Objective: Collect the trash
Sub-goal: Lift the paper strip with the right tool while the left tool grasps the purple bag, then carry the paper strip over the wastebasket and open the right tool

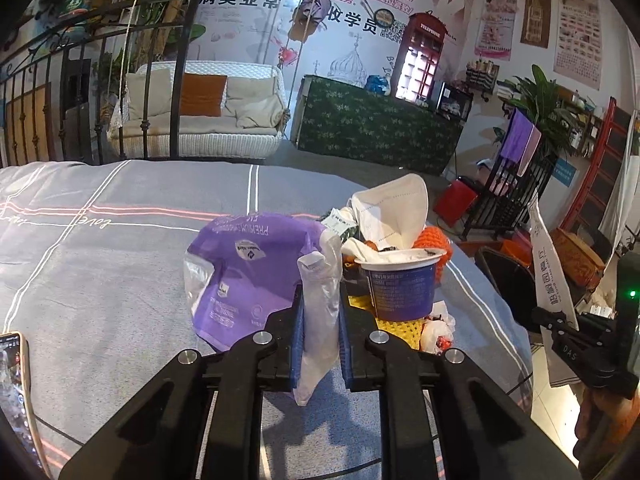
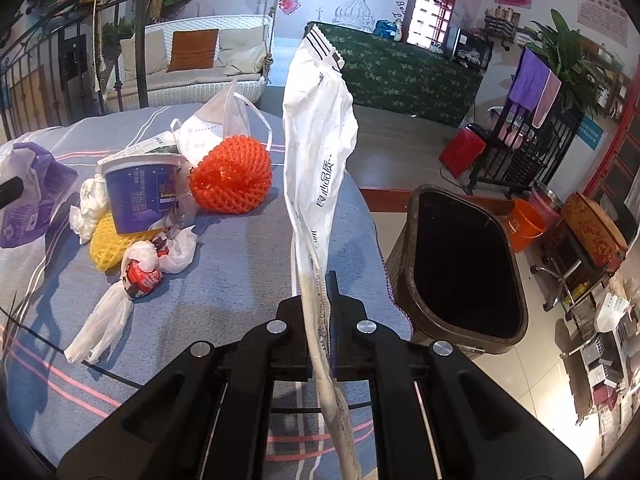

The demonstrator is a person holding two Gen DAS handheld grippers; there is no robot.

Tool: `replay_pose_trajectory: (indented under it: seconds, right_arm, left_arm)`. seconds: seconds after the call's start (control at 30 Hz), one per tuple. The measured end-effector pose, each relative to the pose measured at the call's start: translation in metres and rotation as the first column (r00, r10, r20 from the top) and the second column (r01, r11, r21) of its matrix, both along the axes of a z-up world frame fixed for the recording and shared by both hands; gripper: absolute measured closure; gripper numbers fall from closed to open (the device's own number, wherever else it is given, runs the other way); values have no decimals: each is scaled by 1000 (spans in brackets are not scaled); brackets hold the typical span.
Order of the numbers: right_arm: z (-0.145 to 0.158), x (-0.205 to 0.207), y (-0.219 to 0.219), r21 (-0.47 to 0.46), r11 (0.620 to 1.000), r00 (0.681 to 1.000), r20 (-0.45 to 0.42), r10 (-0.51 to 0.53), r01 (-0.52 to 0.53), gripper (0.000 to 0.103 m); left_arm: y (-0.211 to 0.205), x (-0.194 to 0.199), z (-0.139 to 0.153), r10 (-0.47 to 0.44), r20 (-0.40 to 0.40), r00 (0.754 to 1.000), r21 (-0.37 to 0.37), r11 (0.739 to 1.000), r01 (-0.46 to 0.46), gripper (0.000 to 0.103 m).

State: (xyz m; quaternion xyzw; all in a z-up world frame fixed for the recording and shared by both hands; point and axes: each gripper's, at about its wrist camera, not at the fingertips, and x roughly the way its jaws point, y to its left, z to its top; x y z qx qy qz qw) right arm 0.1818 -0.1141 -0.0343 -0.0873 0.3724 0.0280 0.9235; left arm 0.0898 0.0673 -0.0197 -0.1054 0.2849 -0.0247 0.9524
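My left gripper point(image 1: 321, 312) is shut on the clear edge of a purple plastic bag point(image 1: 248, 276), held just above the blue-grey bedsheet point(image 1: 100, 264). My right gripper point(image 2: 320, 300) is shut on a long crumpled white paper wrapper point(image 2: 316, 140) that stands upright, left of a dark open trash bin point(image 2: 402, 272) beside the bed. On the sheet lie a blue cup point(image 2: 140, 196) stuffed with tissue, a white face mask point(image 2: 212, 128), an orange foam net point(image 2: 232, 176), a yellow foam net point(image 2: 106, 248) and a knotted white and red wrapper point(image 2: 140, 272).
A phone point(image 1: 14, 392) lies at the bed's left edge. Beyond the bed stand a black metal railing point(image 1: 120, 80), a white swing seat point(image 1: 200, 120) and a green-covered counter point(image 1: 376, 124). A red box point(image 2: 462, 148), a rack and an orange bucket point(image 2: 524, 224) sit on the floor behind the bin.
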Motion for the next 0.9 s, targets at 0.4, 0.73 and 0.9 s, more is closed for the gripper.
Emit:
replay_pose_trajectory:
  seconds: [0.4,0.73,0.9]
  right_arm:
    - [5,-8,-1,23,1000,1000,21,15,-15,97]
    - [13,-11,-7,24,1000,999,48,6,-7,97]
    - [17,-8,-16,51,999,998,56,-1,-2,97]
  left_arm:
    - [-13,-10,20,-22,76,997,8,1000,22,91]
    - [-44,-9,43,-118,170,978,31,993,114,91]
    - [-65,-1,48,-181,190,965,51,983,175,91]
